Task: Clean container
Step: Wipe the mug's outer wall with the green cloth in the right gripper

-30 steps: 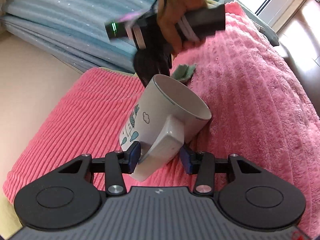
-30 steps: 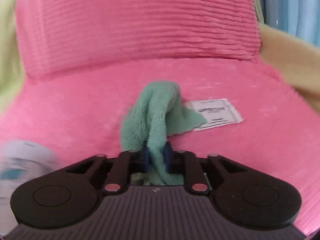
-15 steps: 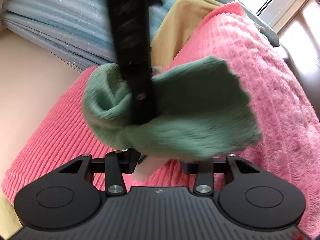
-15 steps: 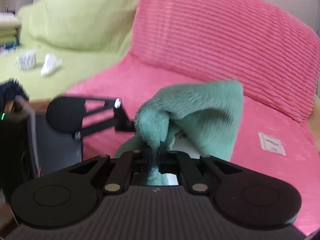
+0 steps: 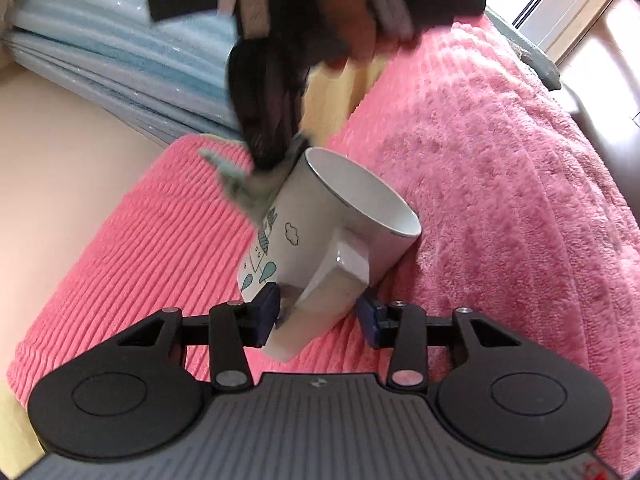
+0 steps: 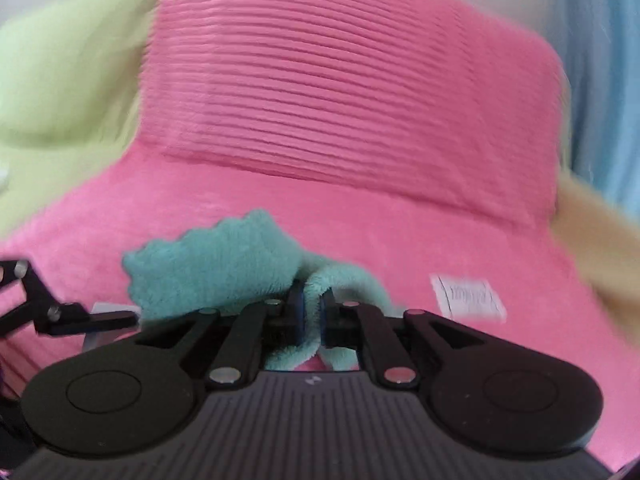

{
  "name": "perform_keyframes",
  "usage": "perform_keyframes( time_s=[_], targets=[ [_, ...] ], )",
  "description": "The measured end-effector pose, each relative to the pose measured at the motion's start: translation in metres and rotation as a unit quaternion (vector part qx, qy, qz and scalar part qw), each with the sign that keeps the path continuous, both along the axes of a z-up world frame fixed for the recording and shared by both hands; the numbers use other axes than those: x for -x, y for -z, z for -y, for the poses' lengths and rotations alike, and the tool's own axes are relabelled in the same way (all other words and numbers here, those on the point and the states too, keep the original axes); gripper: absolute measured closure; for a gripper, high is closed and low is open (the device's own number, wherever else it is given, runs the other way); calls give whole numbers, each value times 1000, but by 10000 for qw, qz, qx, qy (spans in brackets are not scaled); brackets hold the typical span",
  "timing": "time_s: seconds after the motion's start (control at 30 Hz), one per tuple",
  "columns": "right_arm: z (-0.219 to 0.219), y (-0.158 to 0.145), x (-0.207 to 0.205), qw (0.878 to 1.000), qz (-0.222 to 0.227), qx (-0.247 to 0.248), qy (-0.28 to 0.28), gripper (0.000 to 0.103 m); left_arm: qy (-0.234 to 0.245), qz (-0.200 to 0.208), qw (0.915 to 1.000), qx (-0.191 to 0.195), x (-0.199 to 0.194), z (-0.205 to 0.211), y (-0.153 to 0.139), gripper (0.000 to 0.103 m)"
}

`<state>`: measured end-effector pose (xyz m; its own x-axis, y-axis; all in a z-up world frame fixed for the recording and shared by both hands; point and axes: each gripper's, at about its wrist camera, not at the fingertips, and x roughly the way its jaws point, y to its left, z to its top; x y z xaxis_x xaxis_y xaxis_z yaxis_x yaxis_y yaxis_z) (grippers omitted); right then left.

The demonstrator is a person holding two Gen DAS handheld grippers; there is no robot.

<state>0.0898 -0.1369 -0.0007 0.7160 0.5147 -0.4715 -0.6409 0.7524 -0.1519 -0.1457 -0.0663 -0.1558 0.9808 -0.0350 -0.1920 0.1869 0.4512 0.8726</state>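
- Our left gripper [image 5: 318,316] has its blue pads on either side of the handle of the white mug [image 5: 324,236]; it is clenched on that handle, and the mug hangs tilted, mouth up and away, over the pink blanket [image 5: 500,184].
- Our right gripper [image 6: 313,312] is pinched tight on a fold of the green cloth [image 6: 212,264].
- In the left view the cloth lies against the mug's outer wall, just below the rim, with the right gripper above it.
- Risk, as we judge it: the grip is on the handle only, so a hard sideways wipe could twist the mug loose.
- The cloth is held by one fold and might slip free.
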Motion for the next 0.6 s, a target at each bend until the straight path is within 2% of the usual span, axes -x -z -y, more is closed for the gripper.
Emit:
perform_keyframes(
  time_s=[0.1, 0.23, 0.4, 0.5, 0.6],
  targets=[
    [9, -14, 35, 9979, 565, 215, -220, 98, -22, -58, 10000, 72, 0, -1, -1, 55],
    [5, -17, 97, 9874, 1065, 540, -1039, 98, -20, -160, 9996, 214, 2, -2, -4, 53],
    [-21, 12, 127, 9656, 1459, 1327, -1692, 98, -5, -316, 9988, 371, 2, -3, -6, 52],
    [-26, 16, 119, 9660, 1444, 1240, -1749, 101, 61, -361, 9987, 365, 6, -2, -5, 52],
    [-24, 14, 100, 9741, 1226, 827, -1708, 102, 112, -357, 9988, 331, 7, 0, -2, 52]
  ],
)
